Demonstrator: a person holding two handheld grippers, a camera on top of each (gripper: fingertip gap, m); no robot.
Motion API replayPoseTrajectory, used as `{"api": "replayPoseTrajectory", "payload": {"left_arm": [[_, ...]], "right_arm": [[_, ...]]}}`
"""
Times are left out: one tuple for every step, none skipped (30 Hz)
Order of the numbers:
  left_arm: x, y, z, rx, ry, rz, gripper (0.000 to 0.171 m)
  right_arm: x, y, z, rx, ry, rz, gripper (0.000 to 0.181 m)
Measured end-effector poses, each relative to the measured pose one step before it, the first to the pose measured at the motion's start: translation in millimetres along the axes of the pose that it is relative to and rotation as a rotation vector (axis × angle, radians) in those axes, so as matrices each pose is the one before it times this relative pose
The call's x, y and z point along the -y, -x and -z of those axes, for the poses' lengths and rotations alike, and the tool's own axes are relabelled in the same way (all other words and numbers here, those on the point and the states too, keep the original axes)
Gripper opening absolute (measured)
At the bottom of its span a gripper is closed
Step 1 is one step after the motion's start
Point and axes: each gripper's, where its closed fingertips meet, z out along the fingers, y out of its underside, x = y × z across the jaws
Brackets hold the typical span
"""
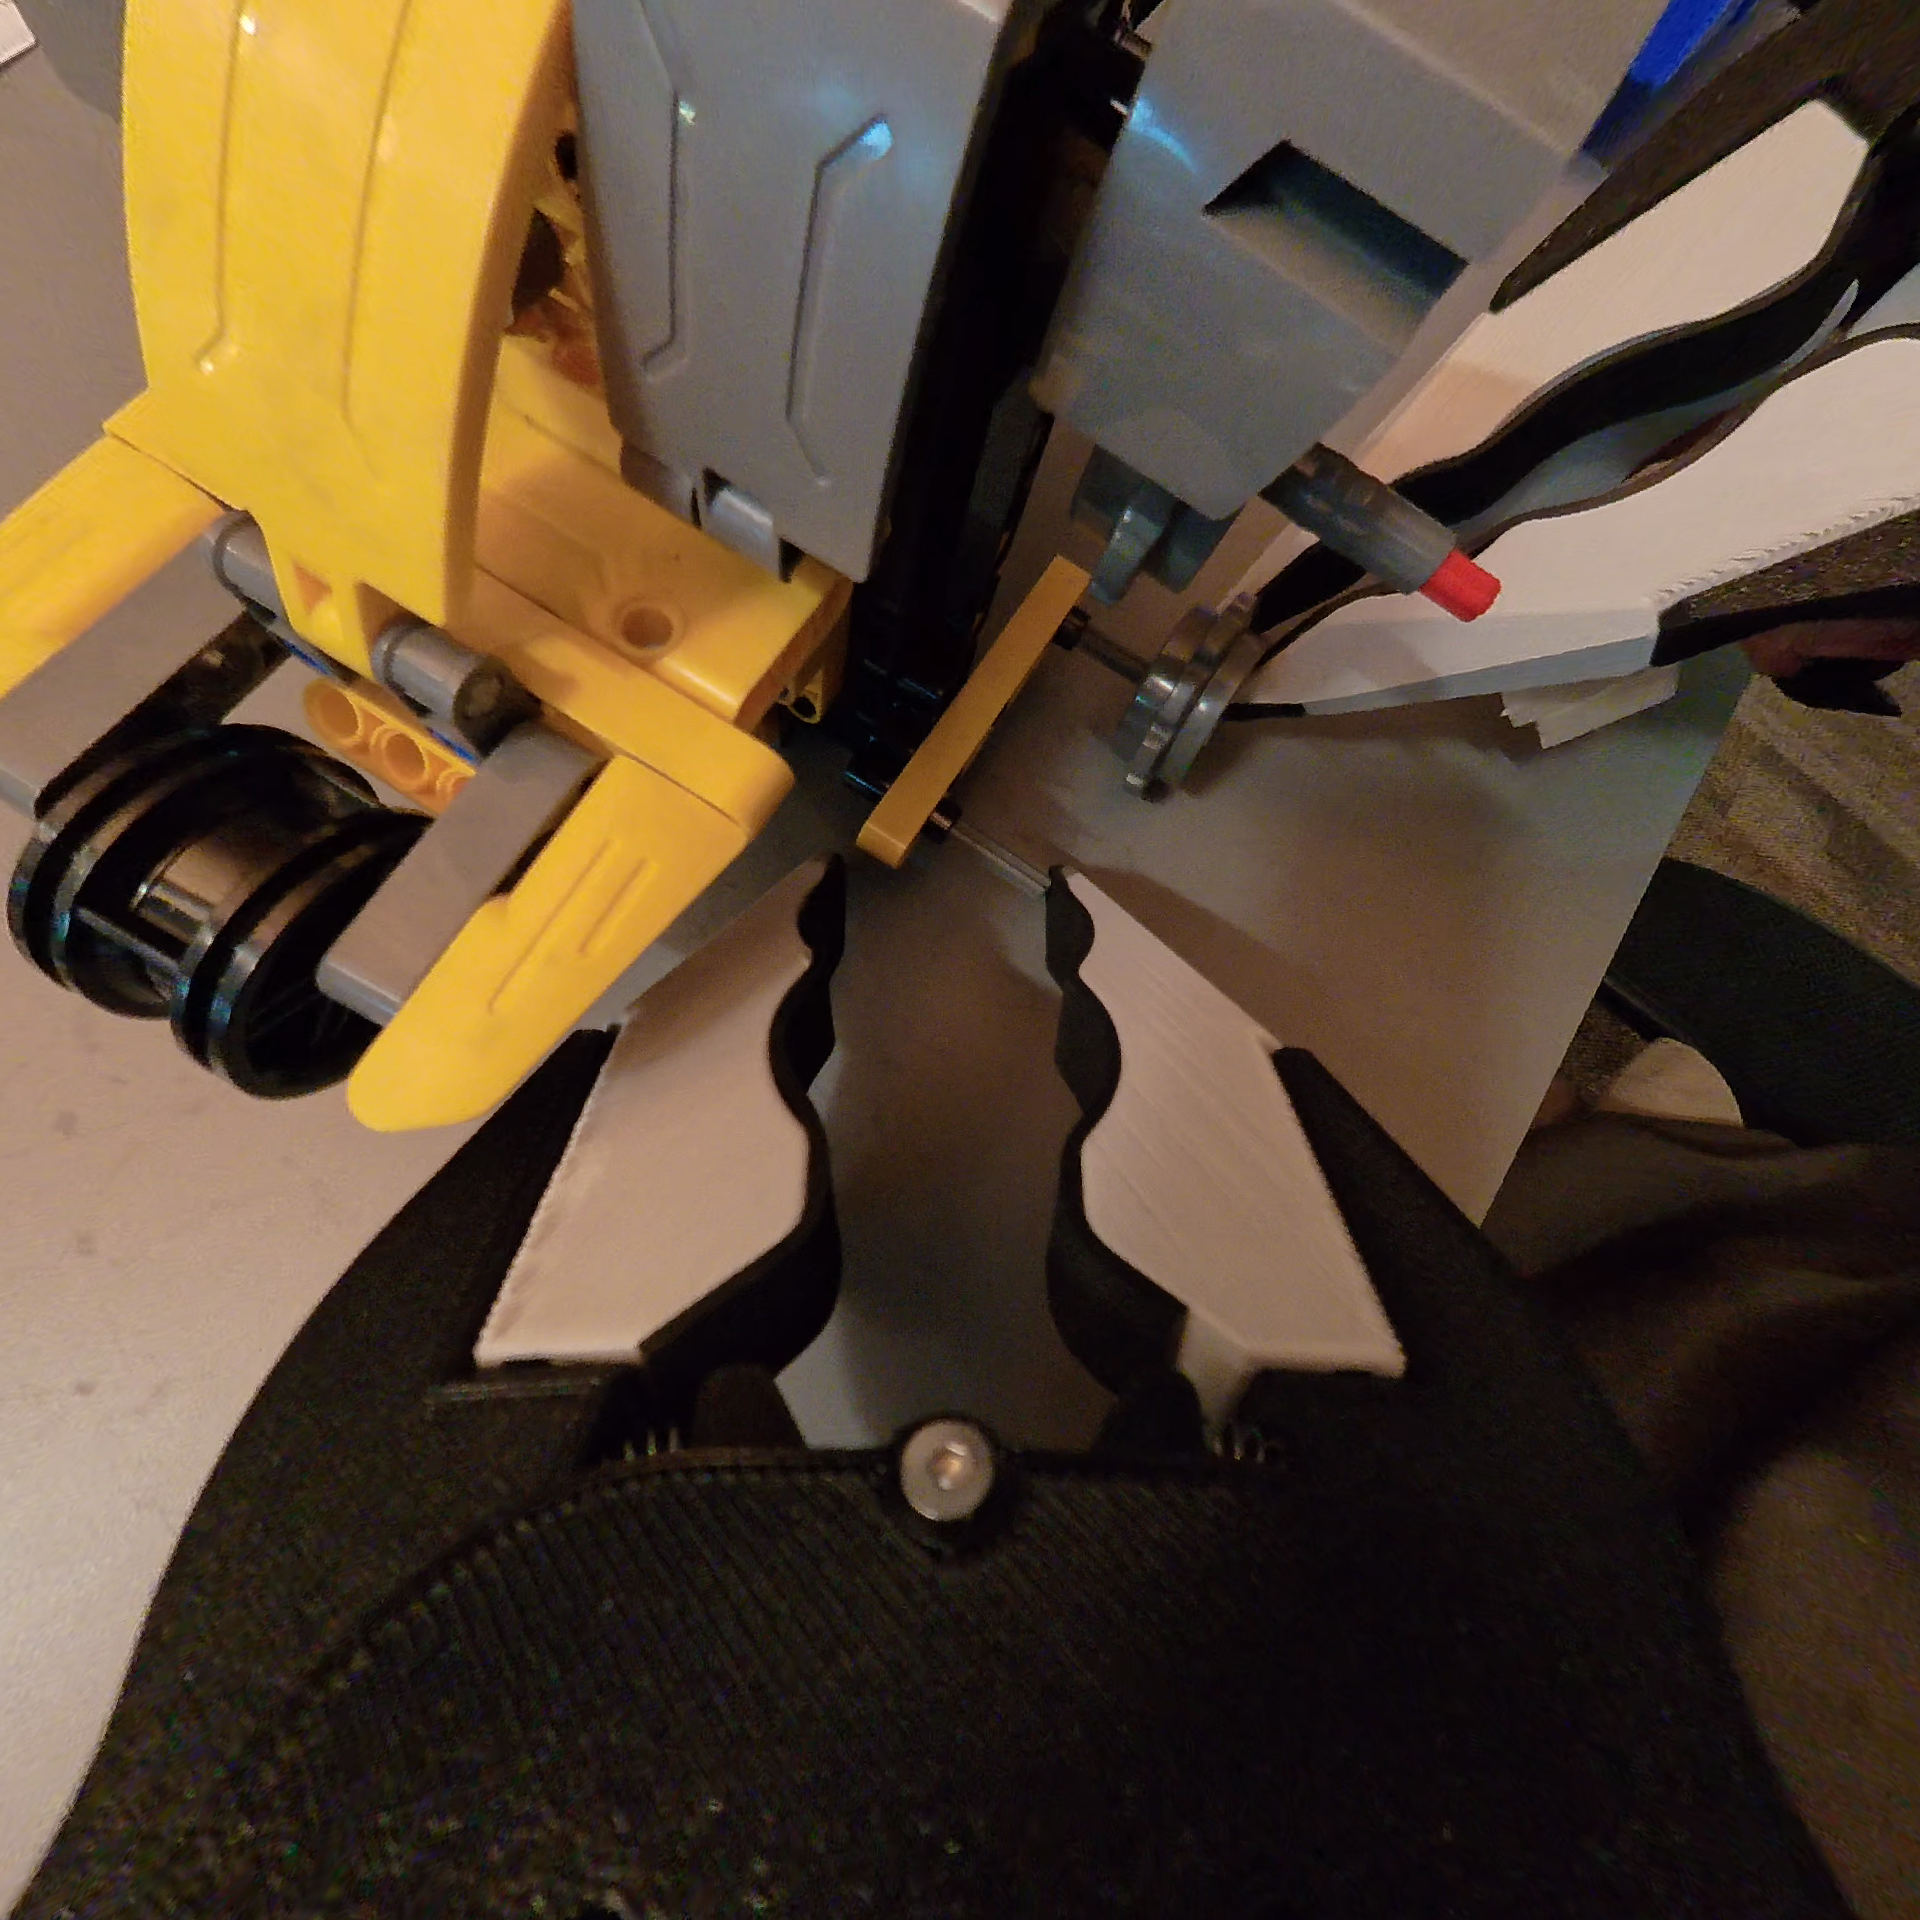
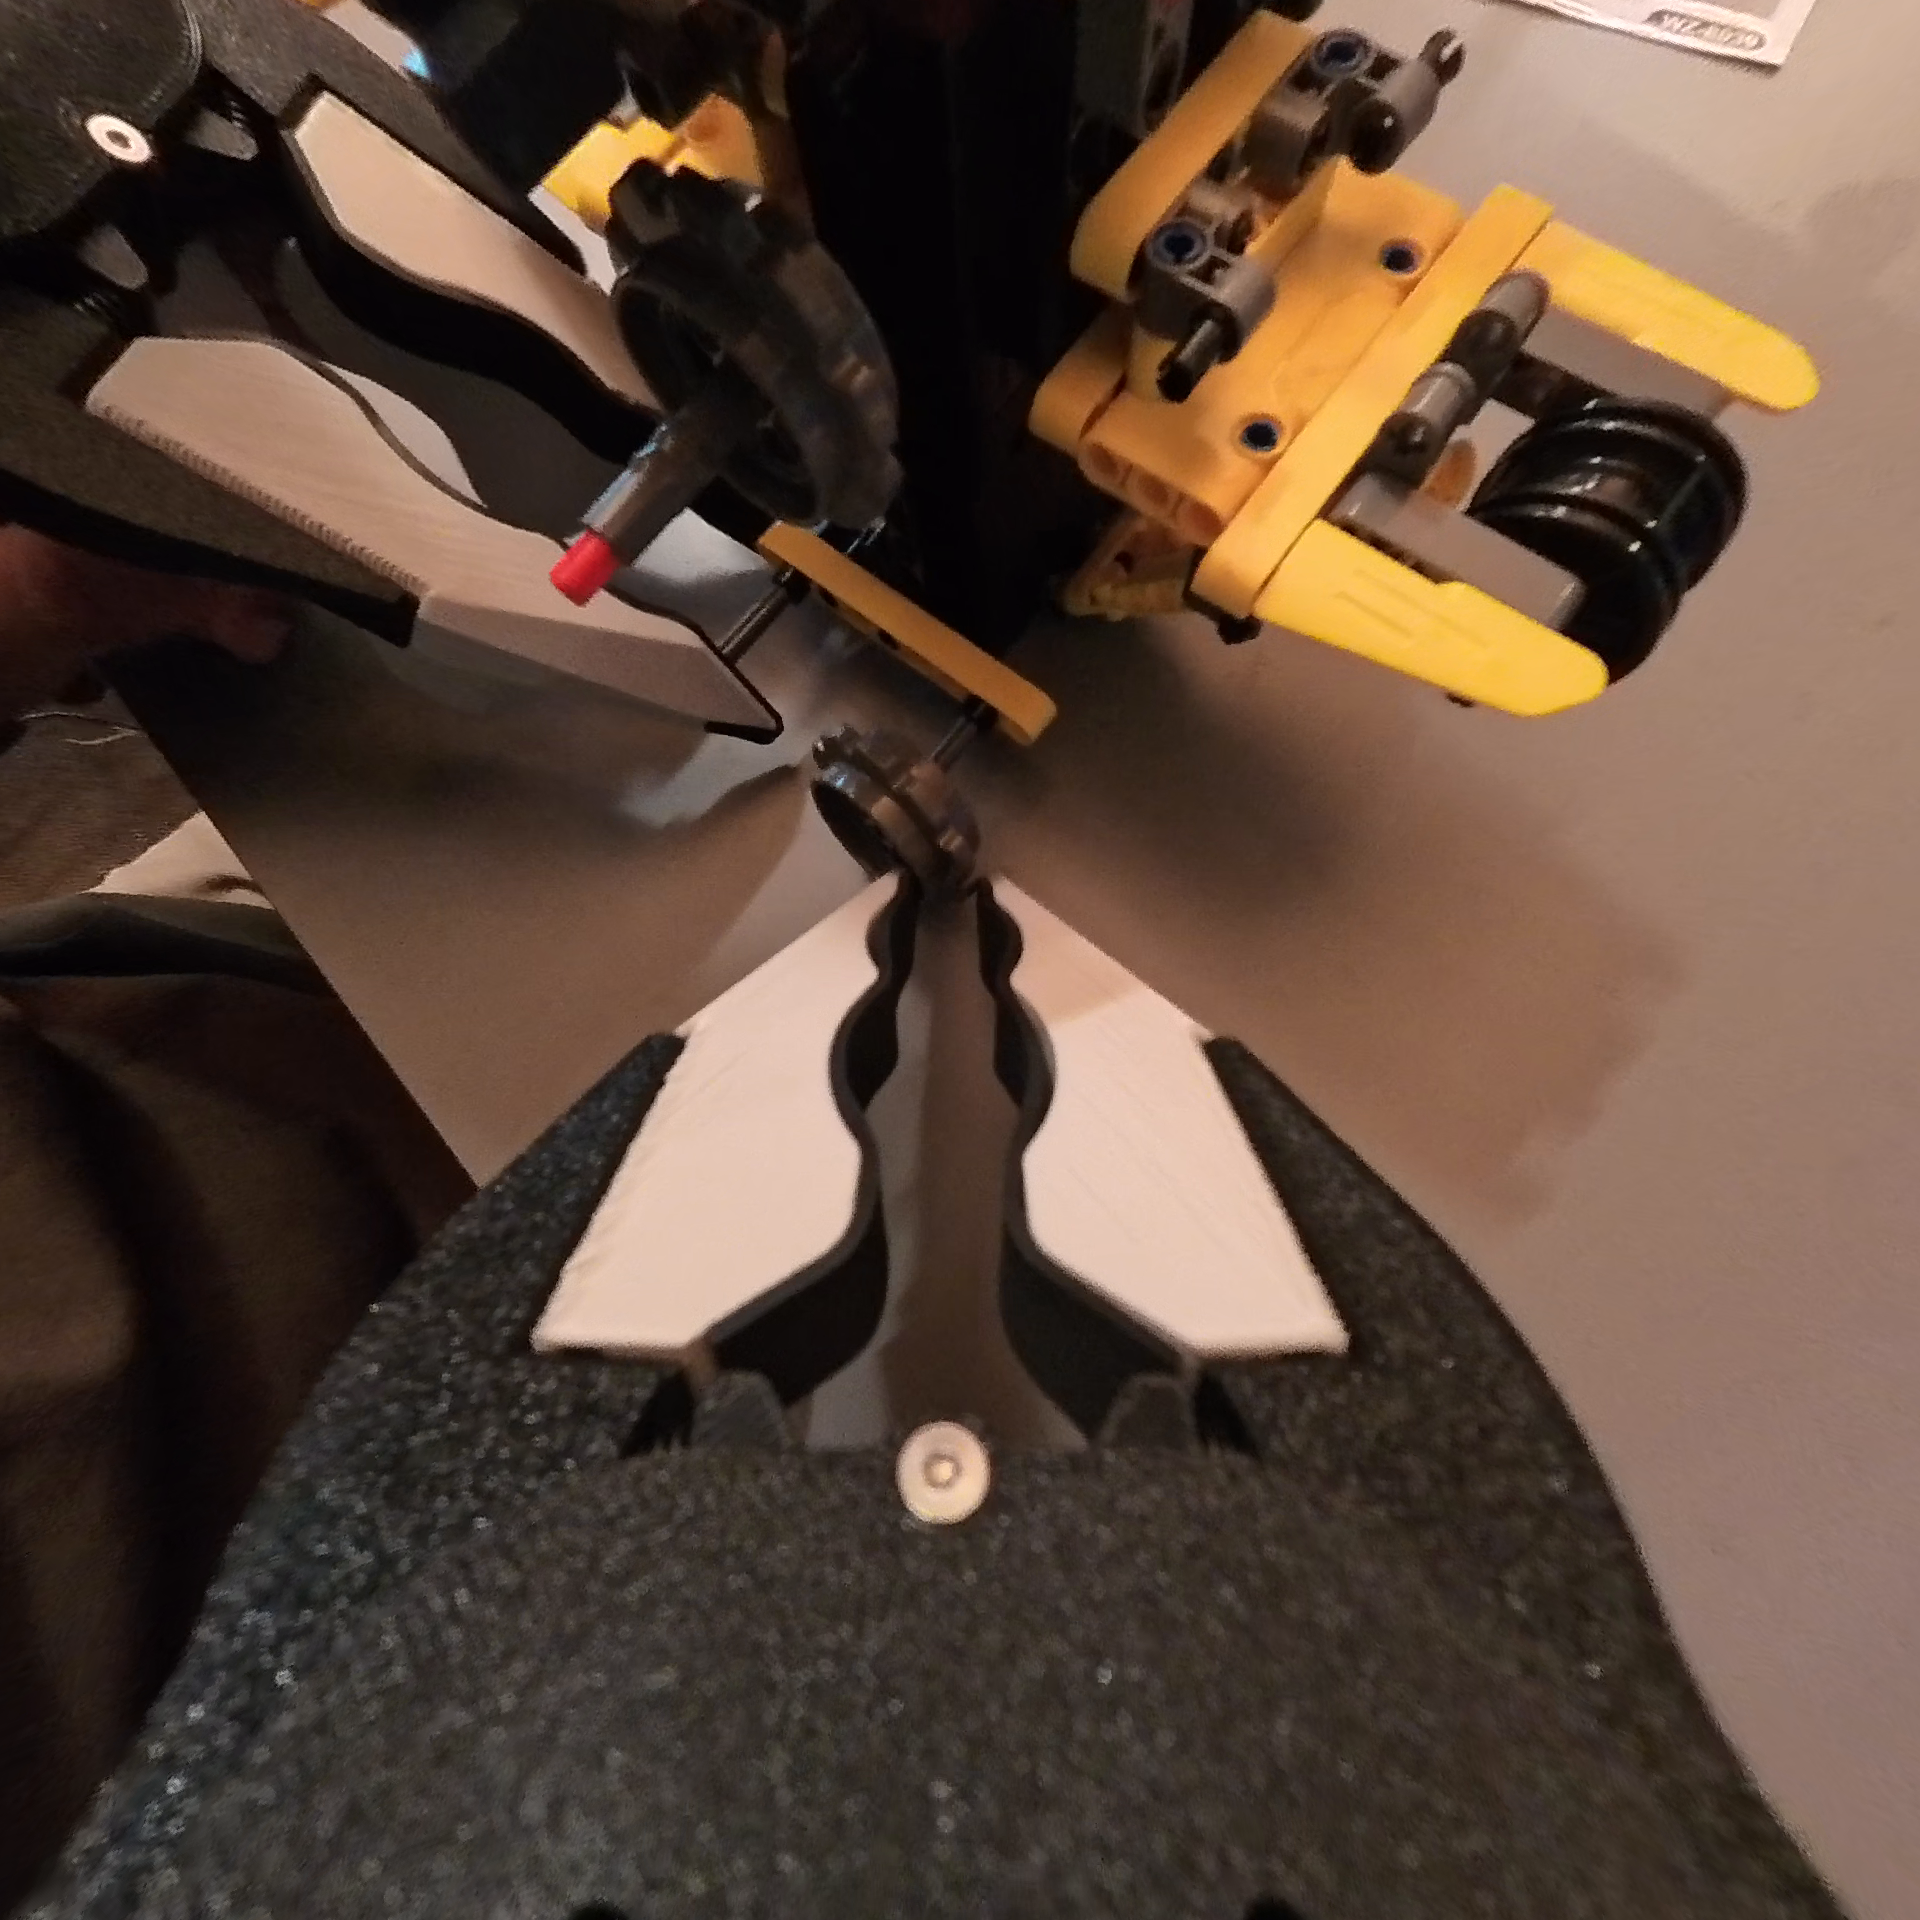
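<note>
A yellow and grey brick-built toy vehicle (image 1: 499, 436) stands on a grey table (image 1: 1299, 987). My left gripper (image 1: 943, 883) is open and empty, its tips just short of a flat yellow beam (image 1: 966, 707) on the model's underside. My right gripper (image 2: 940, 883) is shut on a small dark grey wheel (image 2: 894, 810) that sits on a thin black axle running into the yellow beam (image 2: 914, 634). That wheel also shows in the left wrist view (image 1: 1184, 696), at the right gripper's fingers (image 1: 1507, 644). A grey pin with a red tip (image 2: 613, 520) sticks out of the model.
The model's black wheel (image 2: 1621, 488) sits between yellow fork arms (image 2: 1455, 634). The left gripper's fingers (image 2: 499, 582) reach in from the upper left. The table edge (image 2: 343, 987) runs close by, with a person's dark clothing (image 2: 156, 1299) beyond. A printed sheet (image 2: 1662, 21) lies at the far right. Left tips to right tips: about 7 centimeters.
</note>
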Motion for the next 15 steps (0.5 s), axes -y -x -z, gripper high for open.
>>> {"api": "replayPoseTrajectory", "payload": {"left_arm": [[-0.06,-0.01,0.05,0.0003,0.0,-0.0002,0.038],[0.07,0.01,-0.05,-0.0002,-0.00003,0.0002,0.038],[0.02,0.06,0.06,-0.0007,-0.00015,0.0007,0.038],[0.06,-0.04,0.0,-0.0009,-0.0002,0.0009,0.038],[-0.03,0.08,-0.06,-0.0003,-0.00006,0.0004,0.038],[-0.01,0.05,0.0,0.0002,0.00006,-0.0003,0.038],[0.02,0.02,-0.05,0.0004,0.0001,-0.0004,0.038],[0.09,-0.04,0.02,0.0003,0.00011,-0.0003,0.038],[-0.01,0.01,0.0,0.0,0.00005,-0.0001,0.038],[-0.03,0.08,0.06,0.0,0.00001,0.0,0.038],[-0.01,0.07,-0.11,0.0,-0.00001,0.0001,0.038],[0.0,-0.02,0.0,-0.0001,-0.00003,0.0001,0.038],[0.06,0.06,-0.05,0.0,0.00001,0.0,0.038],[0.0,0.03,0.0,0.0001,0.00001,-0.0001,0.038],[-0.01,0.07,0.0,0.0004,0.00005,-0.0004,0.038]], "right_arm": [[-0.94,-0.34,-0.22,0.0017,0.0028,-0.007,0.011],[-1.23,-0.59,-0.19,0.0001,0.0047,-0.008,0.011],[-0.76,-0.5,-0.02,0.0011,0.0014,-0.006,0.011],[-0.14,-0.21,0.27,0.0041,-0.0031,-0.0073,0.011],[-0.12,-0.23,0.13,0.0038,-0.0012,-0.0058,0.011],[0.1,-0.22,0.25,0.0029,-0.0027,-0.0037,0.011],[0.12,0.07,0.18,0.004,-0.0023,-0.0029,0.011],[0.05,0.48,0.11,0.0055,-0.001,-0.0025,0.011],[0.32,1.07,0.13,0.0068,-0.0024,-0.0016,0.011],[0.49,1.26,0.12,0.0078,-0.0028,-0.0012,0.011],[0.38,1.37,-0.01,0.0075,-0.002,-0.0009,0.011],[0.47,0.84,0.0,0.0043,-0.0014,-0.0001,0.011],[0.32,-0.2,-0.1,-0.0014,-0.0014,0.0011,0.011],[0.2,-0.93,-0.18,-0.0049,0.0004,0.0014,0.011],[-0.07,-1.09,-0.22,-0.005,0.0012,0.001,0.011]]}}
